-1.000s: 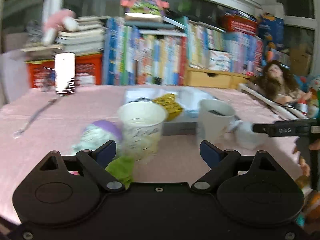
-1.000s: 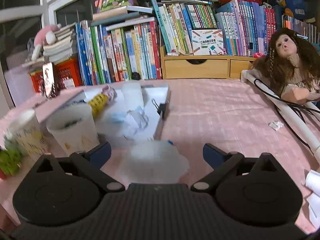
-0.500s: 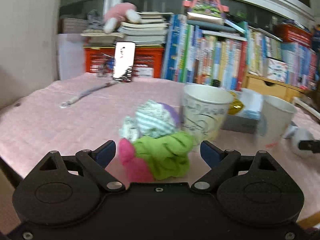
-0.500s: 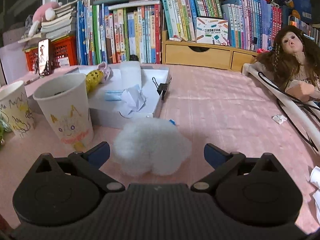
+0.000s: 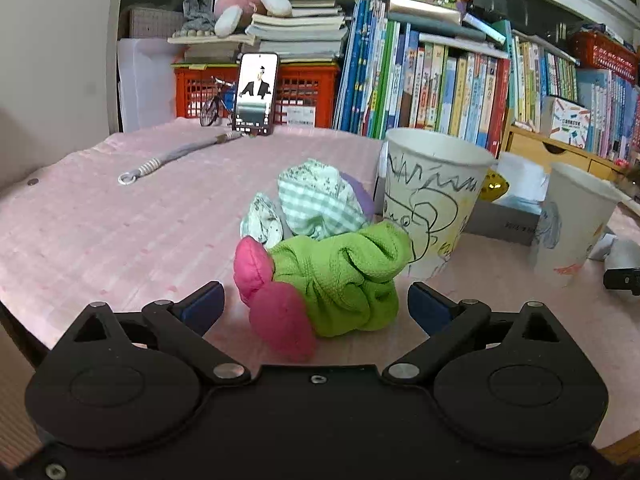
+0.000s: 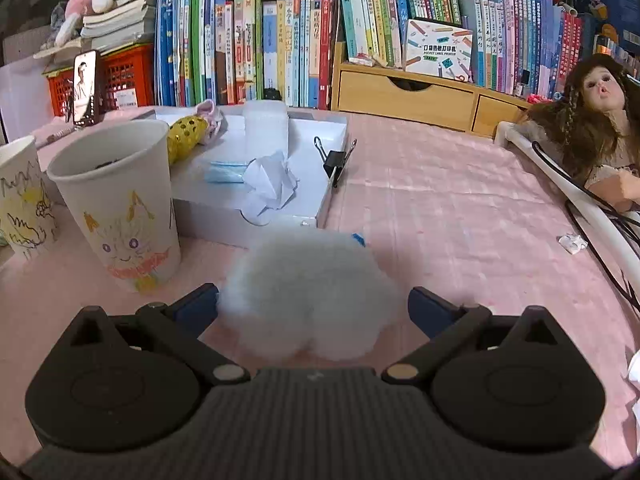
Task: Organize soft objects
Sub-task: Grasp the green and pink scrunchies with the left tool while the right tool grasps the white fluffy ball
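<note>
Both grippers stand with fingers spread wide, each framing a soft target: the left gripper brackets the green scrunchie near the table's front edge, beside the doodled paper cup. The right gripper straddles the white fluffy pom-pom by the cat-drawn cup — probably lined up for pinching and dropping in.

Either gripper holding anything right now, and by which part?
Nothing held. Left gripper open around the green scrunchie; right gripper open around the white fluffy ball.
</note>
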